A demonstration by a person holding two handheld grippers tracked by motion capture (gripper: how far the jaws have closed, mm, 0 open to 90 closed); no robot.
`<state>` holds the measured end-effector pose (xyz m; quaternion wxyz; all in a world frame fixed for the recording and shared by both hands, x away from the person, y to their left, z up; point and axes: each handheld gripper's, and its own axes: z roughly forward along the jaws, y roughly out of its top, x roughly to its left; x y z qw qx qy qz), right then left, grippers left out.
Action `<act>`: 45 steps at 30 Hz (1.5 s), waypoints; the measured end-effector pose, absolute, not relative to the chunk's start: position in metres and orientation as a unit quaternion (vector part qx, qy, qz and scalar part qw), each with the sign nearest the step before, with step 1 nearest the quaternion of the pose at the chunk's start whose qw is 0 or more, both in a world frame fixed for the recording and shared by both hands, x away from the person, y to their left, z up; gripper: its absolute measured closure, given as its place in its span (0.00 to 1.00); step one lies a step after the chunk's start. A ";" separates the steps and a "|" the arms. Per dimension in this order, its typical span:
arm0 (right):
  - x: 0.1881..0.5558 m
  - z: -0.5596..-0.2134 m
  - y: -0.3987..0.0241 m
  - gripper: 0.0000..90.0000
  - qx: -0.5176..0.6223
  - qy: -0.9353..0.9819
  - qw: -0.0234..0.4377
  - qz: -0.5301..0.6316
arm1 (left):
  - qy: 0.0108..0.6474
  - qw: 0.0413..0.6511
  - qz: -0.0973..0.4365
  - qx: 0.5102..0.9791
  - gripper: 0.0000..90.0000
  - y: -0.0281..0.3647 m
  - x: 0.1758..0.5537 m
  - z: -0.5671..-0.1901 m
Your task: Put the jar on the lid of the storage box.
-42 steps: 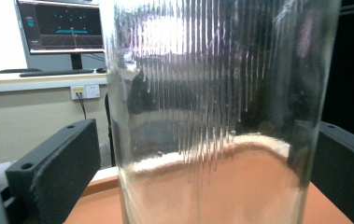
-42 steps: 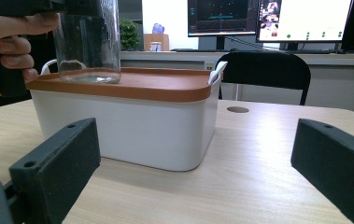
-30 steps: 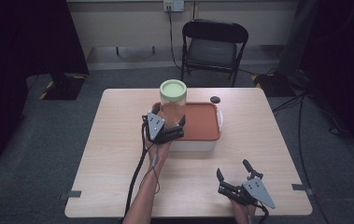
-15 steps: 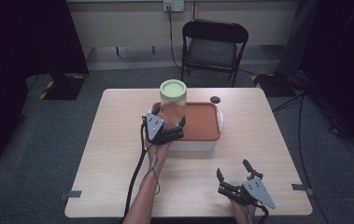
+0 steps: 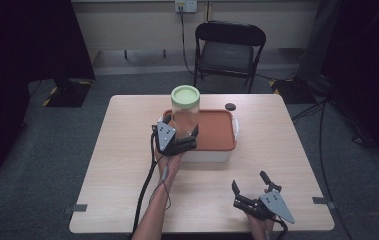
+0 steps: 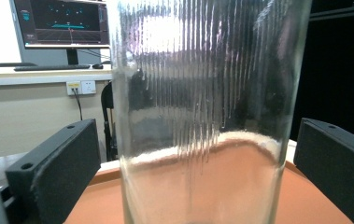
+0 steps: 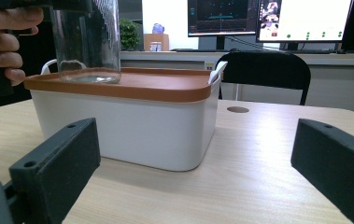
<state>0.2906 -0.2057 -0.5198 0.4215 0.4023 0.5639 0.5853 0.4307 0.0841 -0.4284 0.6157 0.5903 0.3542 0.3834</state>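
table carries a white box w/ orange lid; glass jar stands upright on that lid, prob. as a flat base. my left gripper has jaws spread either side of the jar, not touching. right gripper rests near the table's front edge, jaws wide, holding nothing. jar's green cap is cut off in left gripper view; contents can't tell.

One jar, one box, two grippers on a single wooden surface.
One ribbed glass jar with one green lid; one white box under one orange lid; one left gripper, one right gripper; one black folding chair; one dark disc.
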 end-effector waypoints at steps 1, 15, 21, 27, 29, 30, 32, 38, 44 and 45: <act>0.291 -0.520 -0.206 0.00 0.402 0.564 0.421 0.585 | 0.355 0.614 0.385 0.590 0.00 0.084 0.430 -0.429; 0.291 -0.520 -0.206 0.00 0.402 0.564 0.422 0.585 | 0.357 0.612 0.384 0.592 0.00 0.087 0.427 -0.432; 0.291 -0.520 -0.206 0.00 0.402 0.564 0.422 0.585 | 0.363 0.610 0.384 0.590 0.00 0.093 0.426 -0.433; 0.291 -0.520 -0.206 0.00 0.402 0.564 0.422 0.585 | 0.360 0.612 0.388 0.588 0.00 0.097 0.423 -0.431; 0.291 -0.520 -0.206 0.00 0.402 0.564 0.422 0.585 | 0.359 0.612 0.390 0.587 0.00 0.098 0.422 -0.430; 0.291 -0.520 -0.206 0.00 0.402 0.564 0.422 0.585 | 0.359 0.613 0.390 0.586 0.00 0.099 0.421 -0.429; 0.291 -0.520 -0.206 0.00 0.402 0.564 0.422 0.585 | 0.361 0.614 0.390 0.584 0.00 0.100 0.420 -0.429; 0.291 -0.520 -0.206 0.00 0.402 0.564 0.422 0.585 | 0.359 0.614 0.396 0.580 0.00 0.103 0.416 -0.428; 0.291 -0.520 -0.206 0.00 0.402 0.563 0.422 0.585 | 0.360 0.611 0.397 0.583 0.00 0.105 0.414 -0.427; 0.291 -0.520 -0.206 0.00 0.402 0.563 0.422 0.586 | 0.359 0.611 0.396 0.584 0.00 0.105 0.413 -0.427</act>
